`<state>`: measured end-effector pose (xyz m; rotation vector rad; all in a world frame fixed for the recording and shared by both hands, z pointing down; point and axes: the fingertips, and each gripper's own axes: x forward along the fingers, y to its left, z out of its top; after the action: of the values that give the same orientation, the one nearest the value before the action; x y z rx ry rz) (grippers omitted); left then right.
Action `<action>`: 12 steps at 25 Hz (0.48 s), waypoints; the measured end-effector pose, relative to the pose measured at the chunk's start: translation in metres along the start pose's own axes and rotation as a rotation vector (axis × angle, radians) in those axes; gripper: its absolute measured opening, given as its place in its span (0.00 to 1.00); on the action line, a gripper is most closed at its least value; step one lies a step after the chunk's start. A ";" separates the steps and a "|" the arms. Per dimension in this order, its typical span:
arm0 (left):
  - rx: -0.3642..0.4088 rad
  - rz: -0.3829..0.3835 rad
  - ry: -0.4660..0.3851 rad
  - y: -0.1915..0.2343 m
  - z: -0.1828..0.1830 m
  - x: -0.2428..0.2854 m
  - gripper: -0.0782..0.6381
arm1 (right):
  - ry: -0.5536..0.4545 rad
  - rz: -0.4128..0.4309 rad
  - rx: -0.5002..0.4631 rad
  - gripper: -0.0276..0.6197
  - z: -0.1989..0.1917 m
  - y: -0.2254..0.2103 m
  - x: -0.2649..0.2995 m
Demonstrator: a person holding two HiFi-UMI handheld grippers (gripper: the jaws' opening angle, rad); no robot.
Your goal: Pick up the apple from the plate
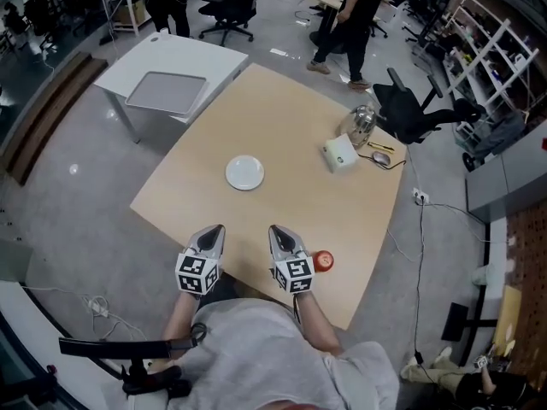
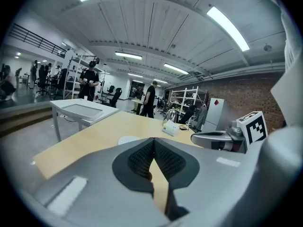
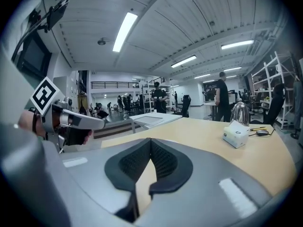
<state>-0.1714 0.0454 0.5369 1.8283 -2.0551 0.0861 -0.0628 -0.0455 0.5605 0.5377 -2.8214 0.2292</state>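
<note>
The white plate (image 1: 245,172) lies empty at the middle of the wooden table (image 1: 282,109); it also shows as a pale disc (image 2: 128,139) just past the left jaws. A red apple (image 1: 322,261) rests on the table near the front edge, close beside my right gripper (image 1: 276,229) on its right. My left gripper (image 1: 217,228) is held level with it, a hand's width to the left. Both point toward the plate from the near edge. Left gripper (image 2: 152,141) and right gripper (image 3: 150,140) are each shut, pads meeting, nothing between them.
At the table's far right stand a white tissue box (image 1: 339,155), a glass kettle (image 1: 361,125) and a black cable (image 1: 385,159). A white side table with a grey tray (image 1: 167,90) is beyond the left corner. Office chairs and standing people fill the back.
</note>
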 end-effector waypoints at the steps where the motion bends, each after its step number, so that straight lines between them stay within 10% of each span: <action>1: 0.000 0.003 0.000 0.001 0.001 -0.002 0.14 | 0.000 0.002 -0.001 0.05 0.001 0.002 0.000; 12: 0.010 -0.003 0.000 -0.001 0.004 0.006 0.14 | 0.005 -0.005 0.004 0.05 -0.003 -0.003 0.004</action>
<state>-0.1722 0.0384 0.5352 1.8376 -2.0554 0.0963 -0.0639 -0.0491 0.5651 0.5440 -2.8154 0.2347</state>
